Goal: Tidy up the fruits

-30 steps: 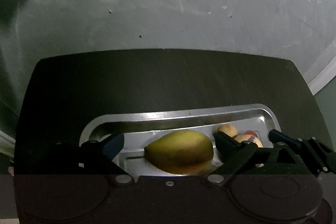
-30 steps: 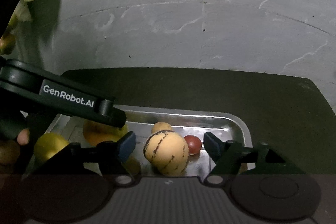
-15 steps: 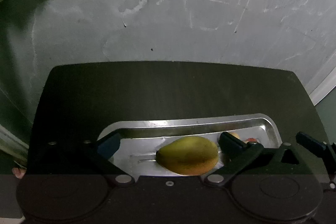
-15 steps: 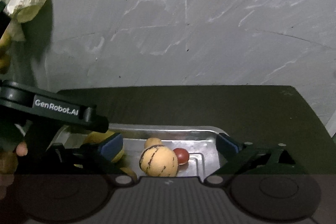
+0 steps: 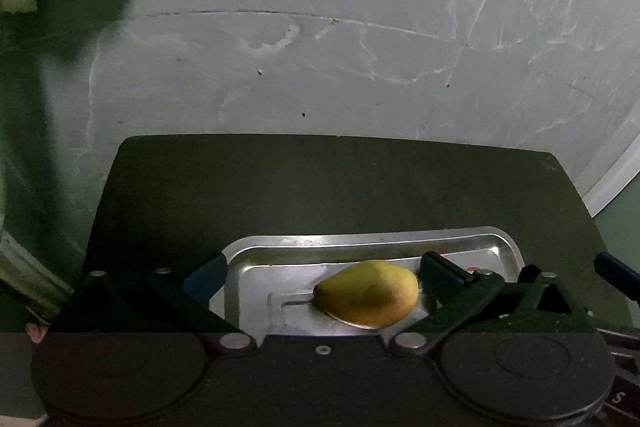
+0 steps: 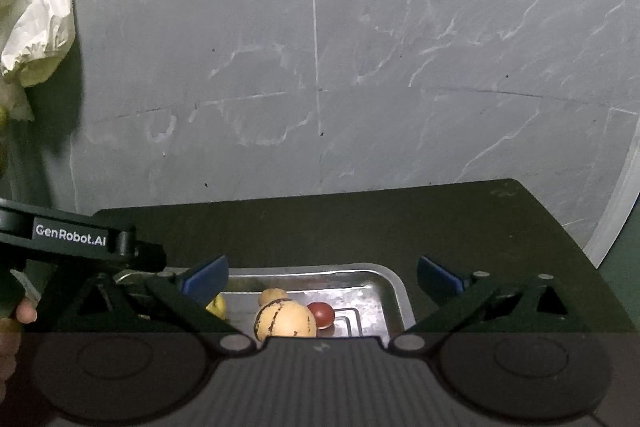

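A yellow-green mango point(image 5: 368, 293) lies in the metal tray point(image 5: 360, 241) on the dark table. My left gripper point(image 5: 324, 275) hangs open over the tray's near side, and the mango sits free close to its right finger point(image 5: 444, 273). In the right wrist view a tan fruit with dark stripes point(image 6: 286, 319), a small tan fruit point(image 6: 273, 295), a red tomato point(image 6: 322, 314) and a yellow fruit point(image 6: 216, 305) rest in the tray point(image 6: 386, 277). My right gripper point(image 6: 322, 277) is open wide above them, holding nothing.
The dark table point(image 5: 320, 183) stands against a grey scratched wall. A crumpled pale bag point(image 6: 36, 15) hangs at the upper left. The left gripper's body point(image 6: 72, 239) and a person's hand point(image 6: 24, 315) fill the left edge of the right wrist view.
Both grippers have drawn back from the tray, so the fruits sit lower and smaller in view. The right gripper's fingers have spread wider. The fruits have stayed in place.
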Available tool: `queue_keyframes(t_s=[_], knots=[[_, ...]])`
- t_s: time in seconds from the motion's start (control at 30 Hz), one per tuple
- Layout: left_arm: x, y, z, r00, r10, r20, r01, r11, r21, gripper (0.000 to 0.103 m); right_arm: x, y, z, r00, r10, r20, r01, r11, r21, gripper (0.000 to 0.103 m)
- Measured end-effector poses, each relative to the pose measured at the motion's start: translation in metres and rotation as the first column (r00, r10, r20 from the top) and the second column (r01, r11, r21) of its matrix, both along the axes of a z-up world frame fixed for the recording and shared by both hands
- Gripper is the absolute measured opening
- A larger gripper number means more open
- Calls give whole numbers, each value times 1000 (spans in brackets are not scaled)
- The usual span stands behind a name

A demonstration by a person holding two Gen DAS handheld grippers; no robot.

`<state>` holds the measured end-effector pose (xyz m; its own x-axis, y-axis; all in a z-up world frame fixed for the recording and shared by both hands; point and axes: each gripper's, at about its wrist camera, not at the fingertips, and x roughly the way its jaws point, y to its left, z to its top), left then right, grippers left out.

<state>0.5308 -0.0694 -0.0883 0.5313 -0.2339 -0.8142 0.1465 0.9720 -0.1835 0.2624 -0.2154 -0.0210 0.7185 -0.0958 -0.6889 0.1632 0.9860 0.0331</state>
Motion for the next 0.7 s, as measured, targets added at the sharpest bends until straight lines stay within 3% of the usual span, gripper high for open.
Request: queue_keyframes(t_s=[0.37, 0.7], knots=[[-11, 7, 7, 999, 8, 34, -9, 999, 31, 102, -14, 3, 9, 999, -27, 33, 27, 1000, 2, 103], [-28, 24, -3, 998, 51, 29, -52, 997, 60, 102, -30, 11, 9, 997, -74, 12, 74, 997, -1, 103]])
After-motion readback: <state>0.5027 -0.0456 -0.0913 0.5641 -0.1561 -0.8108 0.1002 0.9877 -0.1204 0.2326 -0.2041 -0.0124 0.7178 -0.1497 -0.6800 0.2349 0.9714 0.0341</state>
